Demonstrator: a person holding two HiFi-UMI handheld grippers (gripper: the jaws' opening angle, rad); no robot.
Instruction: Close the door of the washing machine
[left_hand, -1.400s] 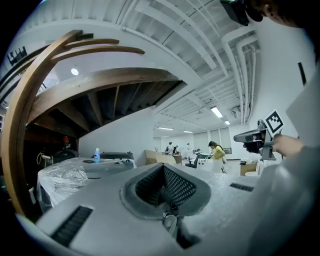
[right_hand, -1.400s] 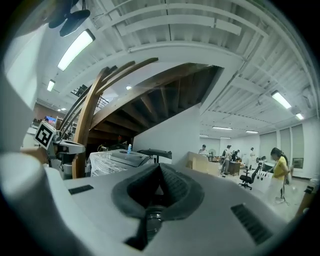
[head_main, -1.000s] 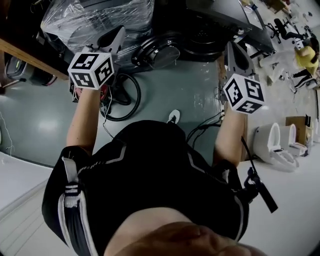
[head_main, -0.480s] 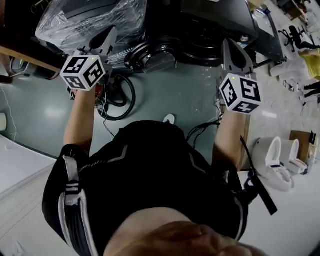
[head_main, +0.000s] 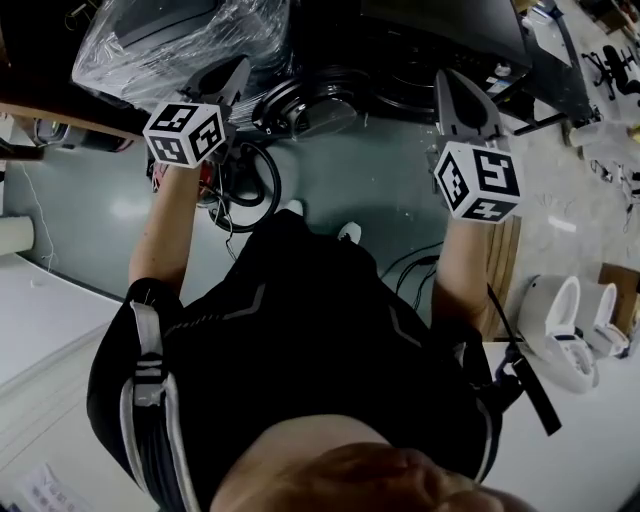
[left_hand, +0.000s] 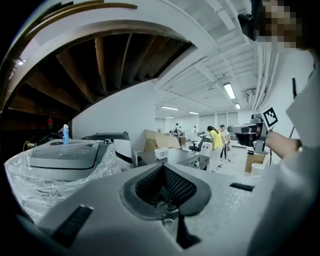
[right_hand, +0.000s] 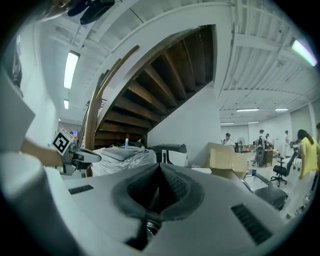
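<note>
We hold the left gripper (head_main: 236, 72) and the right gripper (head_main: 452, 82) clenched shut on nothing, pointing ahead, while the washer's (head_main: 420, 45) round door (head_main: 310, 108) hangs open between them at the floor's (head_main: 340, 180) far edge.

Grey-green floor (head_main: 370, 190). Coiled black cable (head_main: 279, 190) lies at left. Plastic-wrapped appliance (head_main: 180, 35) and dark washing machine (head_main: 420, 60) stand at far edge. Wooden boards (head_main: 503, 262) lie at right, two white toilets (head_main: 560, 325) just beside them.
</note>
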